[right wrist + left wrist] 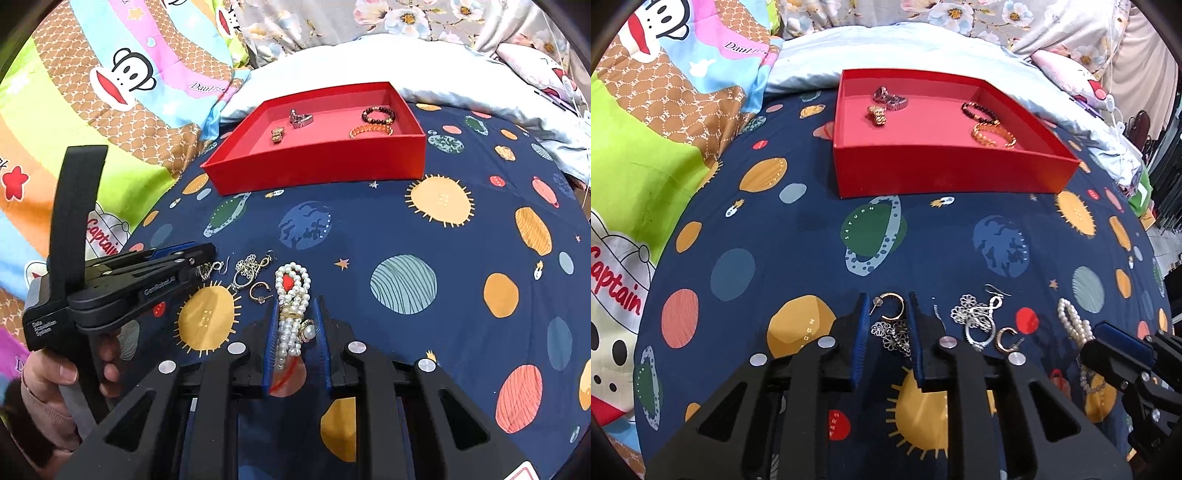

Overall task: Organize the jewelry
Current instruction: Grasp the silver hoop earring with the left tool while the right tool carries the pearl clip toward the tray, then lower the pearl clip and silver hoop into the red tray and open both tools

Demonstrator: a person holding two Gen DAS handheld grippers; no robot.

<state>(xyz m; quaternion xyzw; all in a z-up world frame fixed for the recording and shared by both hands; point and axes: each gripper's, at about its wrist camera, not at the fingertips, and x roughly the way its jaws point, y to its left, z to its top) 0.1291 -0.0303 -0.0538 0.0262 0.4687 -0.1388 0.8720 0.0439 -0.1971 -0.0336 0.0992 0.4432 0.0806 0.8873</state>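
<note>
Right gripper [297,310]: jaws apart, straddling pearl bracelet [292,306]
Left gripper [888,306]: jaws apart around silver earring [892,334]
Red box [945,173]: 4 pieces inside

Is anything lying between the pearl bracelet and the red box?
Nothing visible does. The pearl bracelet lies between the right gripper's open fingers, and only bare planet-print sheet separates it from the red box.

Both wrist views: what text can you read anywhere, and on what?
"GenRobot.AI": left gripper arm.
"Data Acquisition System": its body, small.
"Captain": cartoon quilt.
"SATURN": ringed planet on navy sheet.
"MARS": red dot on the sheet.
"Dau...": quilt script, cut off.
Other planet names: too small.
Red tray: none.
</note>
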